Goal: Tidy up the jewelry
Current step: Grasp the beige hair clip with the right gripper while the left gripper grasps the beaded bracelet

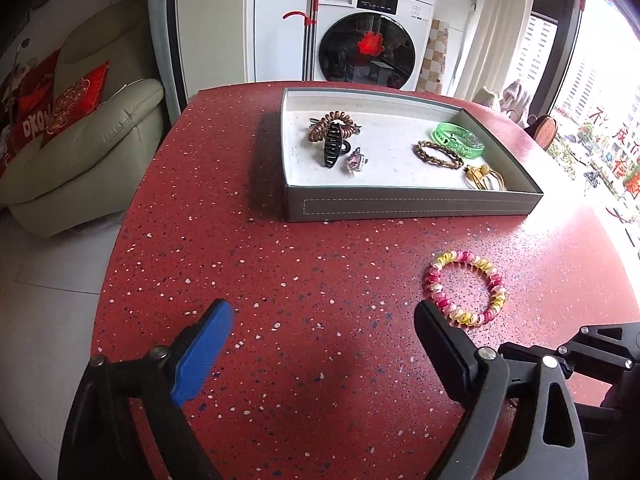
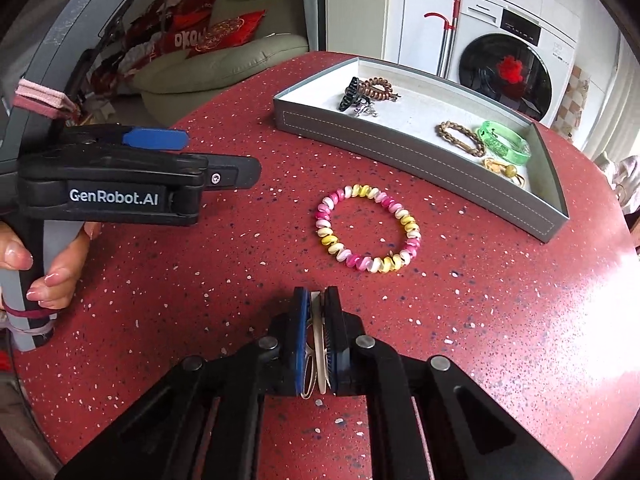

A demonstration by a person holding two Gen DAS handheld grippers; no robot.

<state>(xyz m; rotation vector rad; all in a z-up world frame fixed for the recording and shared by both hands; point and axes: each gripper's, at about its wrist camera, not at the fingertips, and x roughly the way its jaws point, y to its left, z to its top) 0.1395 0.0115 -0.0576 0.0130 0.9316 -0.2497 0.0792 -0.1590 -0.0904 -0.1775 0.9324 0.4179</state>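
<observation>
A pink, white and yellow spiral bracelet [image 1: 464,257] [image 2: 360,191] lies on the red speckled table [image 1: 304,264] [image 2: 192,280], in front of a grey tray [image 1: 400,205] [image 2: 400,148]. The tray holds a brown spiral tie [image 1: 320,126], a black claw clip [image 1: 332,148], a pink gem piece [image 1: 356,160], a brown chain bracelet [image 1: 438,154], a green bangle [image 1: 460,140] and a gold piece [image 1: 484,176]. My left gripper [image 1: 322,312] [image 2: 224,156] hovers open and empty, left of the spiral bracelet. My right gripper [image 2: 316,294] is shut on a thin pale piece with a wire loop [image 2: 319,340], just short of the bracelet.
The round table's edge curves off on the left [image 1: 120,248]. A beige sofa with red cushions [image 1: 80,152] stands beyond it, a white washing machine [image 1: 368,48] behind the tray, bright windows [image 1: 592,100] at the right. A person's hand [image 2: 52,272] grips the left gripper's handle.
</observation>
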